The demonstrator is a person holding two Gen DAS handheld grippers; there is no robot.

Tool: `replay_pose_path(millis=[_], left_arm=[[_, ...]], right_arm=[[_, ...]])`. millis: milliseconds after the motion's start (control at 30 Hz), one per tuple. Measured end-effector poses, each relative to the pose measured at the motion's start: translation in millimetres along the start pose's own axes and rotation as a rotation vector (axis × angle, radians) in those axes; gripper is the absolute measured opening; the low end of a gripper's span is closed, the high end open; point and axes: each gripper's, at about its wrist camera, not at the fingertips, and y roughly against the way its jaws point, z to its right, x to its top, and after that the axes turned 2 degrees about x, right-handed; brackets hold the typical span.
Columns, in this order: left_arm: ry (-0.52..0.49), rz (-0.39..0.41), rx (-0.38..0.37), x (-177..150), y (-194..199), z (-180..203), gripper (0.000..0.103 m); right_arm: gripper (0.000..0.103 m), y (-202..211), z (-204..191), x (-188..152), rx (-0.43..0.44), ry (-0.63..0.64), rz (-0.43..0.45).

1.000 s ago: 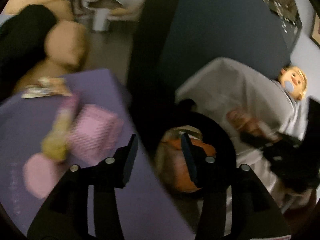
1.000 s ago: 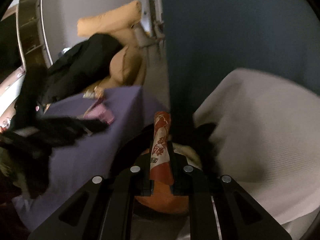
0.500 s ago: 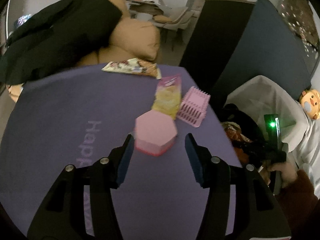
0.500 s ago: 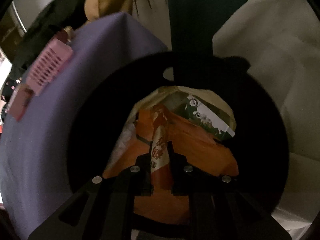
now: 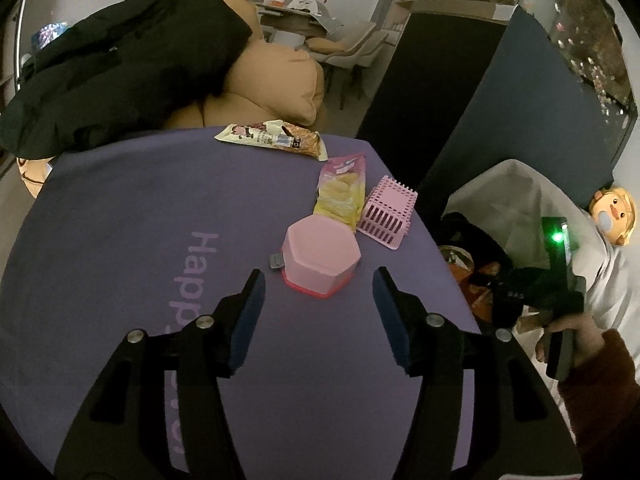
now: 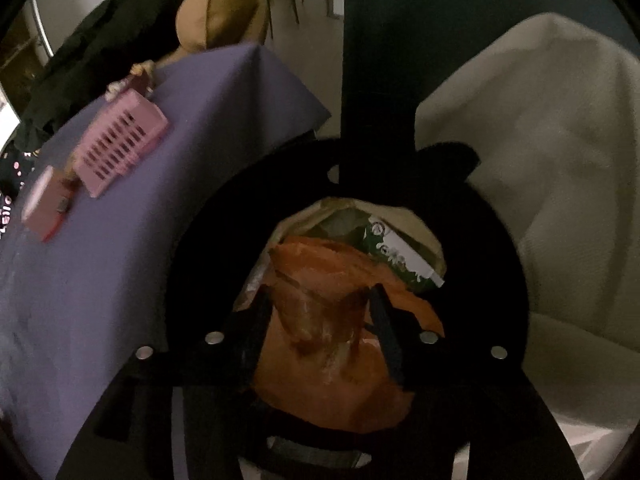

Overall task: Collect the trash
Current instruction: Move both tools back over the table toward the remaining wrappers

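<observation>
My left gripper [image 5: 318, 286] is open and empty above the purple table [image 5: 120, 220], just short of a pink hexagonal box [image 5: 320, 254]. Beyond it lie a yellow-pink snack packet [image 5: 343, 192] and a printed wrapper [image 5: 272, 138] near the far edge. My right gripper [image 6: 320, 304] is open over the black trash bin [image 6: 208, 240] beside the table. Inside the bin lie orange wrappers [image 6: 332, 320] and a green-white packet [image 6: 396, 256]. The red wrapper I held lies among them. The right gripper also shows in the left wrist view [image 5: 520, 300].
A pink slotted basket [image 5: 386, 212] lies on its side near the table's right edge, also in the right wrist view [image 6: 120, 144]. A black coat [image 5: 120, 64] on tan cushions lies behind the table. A white-draped shape [image 6: 552, 160] and a dark panel [image 5: 520, 100] flank the bin.
My right gripper lowered into the bin mouth and opened, letting go of the red wrapper. My left gripper swung from the bin back over the table and steadied before the pink box.
</observation>
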Motion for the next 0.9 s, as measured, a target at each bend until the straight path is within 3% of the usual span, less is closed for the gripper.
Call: replay_pose_path(millis=[333,433,533,733,900], left_arm=[[0.025,0.021,-0.014,-2.3,8.7,-15.1,0.054],[0.036,0.028,-0.009,-2.3,8.9,-23.3,0.054],[0.06,0.025,-0.006,-3.8,9.7,-34.5,0.054],[0.09,0.024,0.008,-6.5,10.3,-51.3,0.054],[0.104,0.013,0.008,-7.1,4.7,-57.5,0.054]], right_arm=[[0.054,79.0,-25.1,19.0,0.067,0.033,0.201],[0.054,85.2,-45.0,22.2,0.074,0.084,0.21],[0.054,85.1,-58.2,25.1,0.02,0.127,0.223],[0.054,73.9,-46.6,23.9,0.003,0.079,0.219],[0.054,72.7,-53.4,22.3,0.04,0.079,0.22]])
